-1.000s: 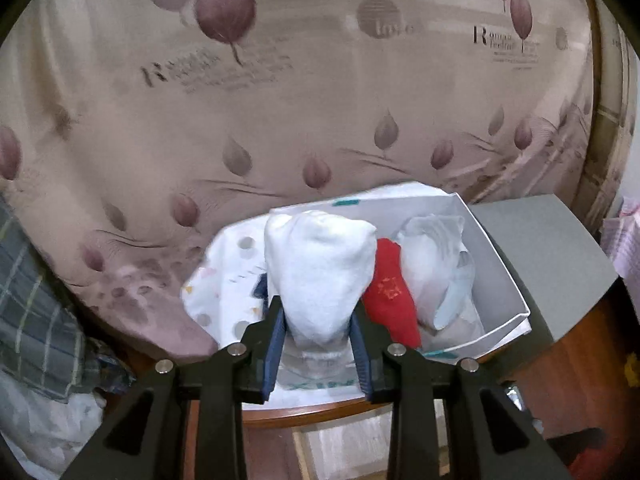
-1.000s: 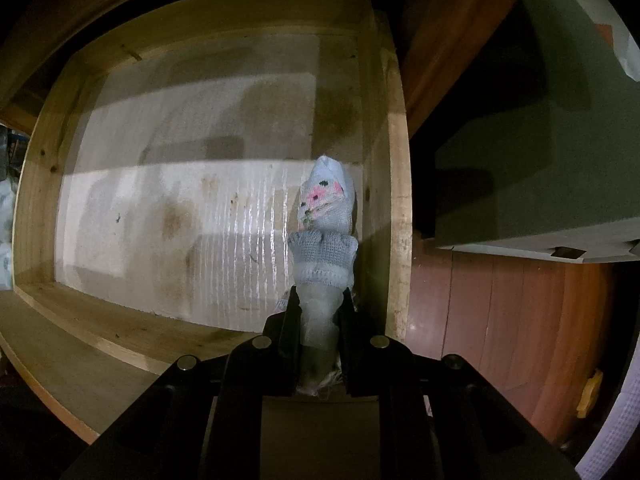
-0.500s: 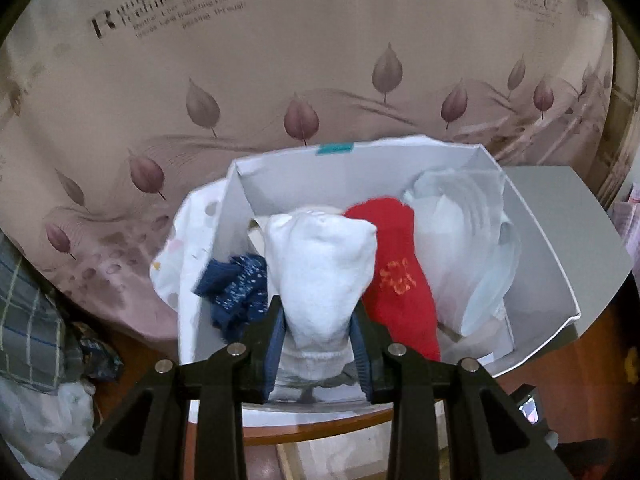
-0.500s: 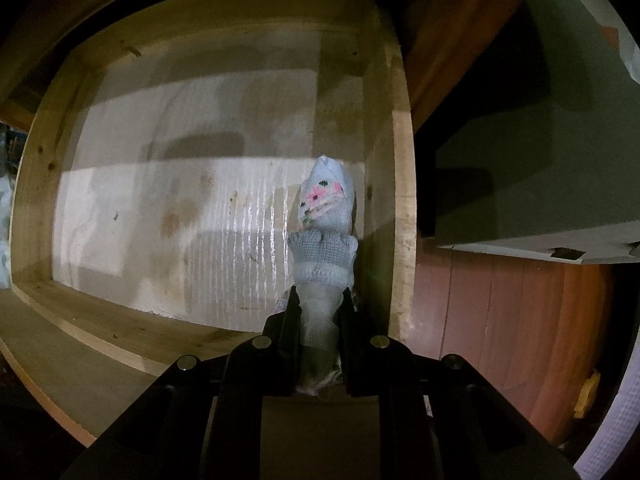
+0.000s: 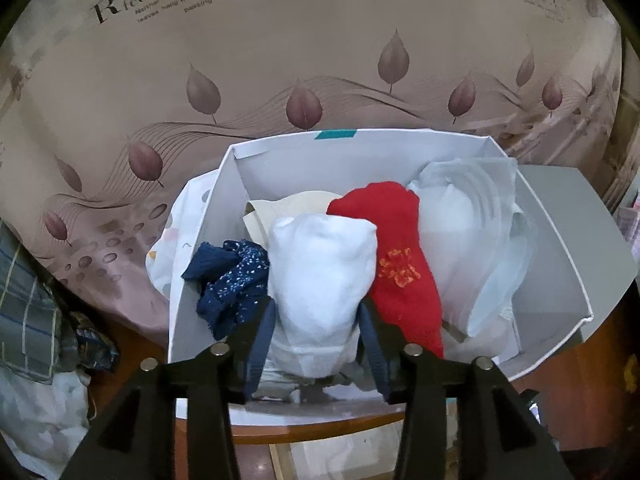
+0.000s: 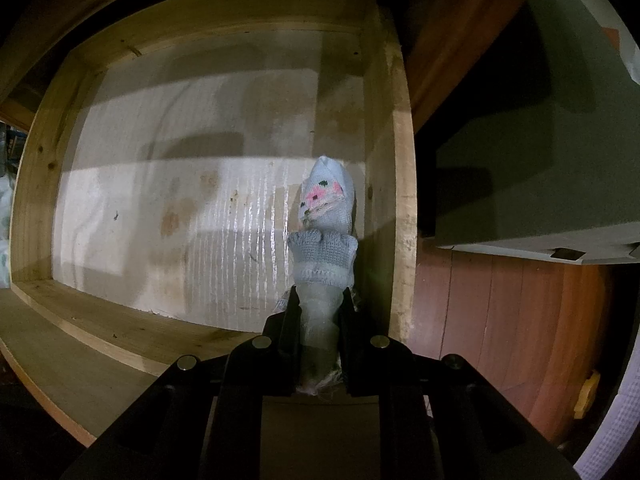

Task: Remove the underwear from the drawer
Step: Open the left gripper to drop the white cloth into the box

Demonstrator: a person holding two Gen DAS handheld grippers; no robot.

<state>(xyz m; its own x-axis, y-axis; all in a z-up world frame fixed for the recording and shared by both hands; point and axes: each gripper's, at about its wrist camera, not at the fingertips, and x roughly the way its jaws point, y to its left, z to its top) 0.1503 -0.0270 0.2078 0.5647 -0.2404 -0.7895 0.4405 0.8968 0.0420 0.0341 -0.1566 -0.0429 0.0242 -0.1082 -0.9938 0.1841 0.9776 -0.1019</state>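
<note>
We drop white bundle (image 5: 322, 268) in white box (image 5: 560, 240), red piece at 3 o'clock: left gripper (image 5: 316, 344) jaws opening around it. Right gripper (image 6: 320, 320) jaws clamped on pale sock bundle (image 6: 326, 216) over drawer (image 6: 394, 160); we judge next: carry it to box.

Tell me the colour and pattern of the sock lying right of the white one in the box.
The sock is red with an orange-gold motif; left wrist view.

Leaf-print bedsheet (image 5: 320, 60) behind; reddish wood cabinet (image 6: 500, 340)
</note>
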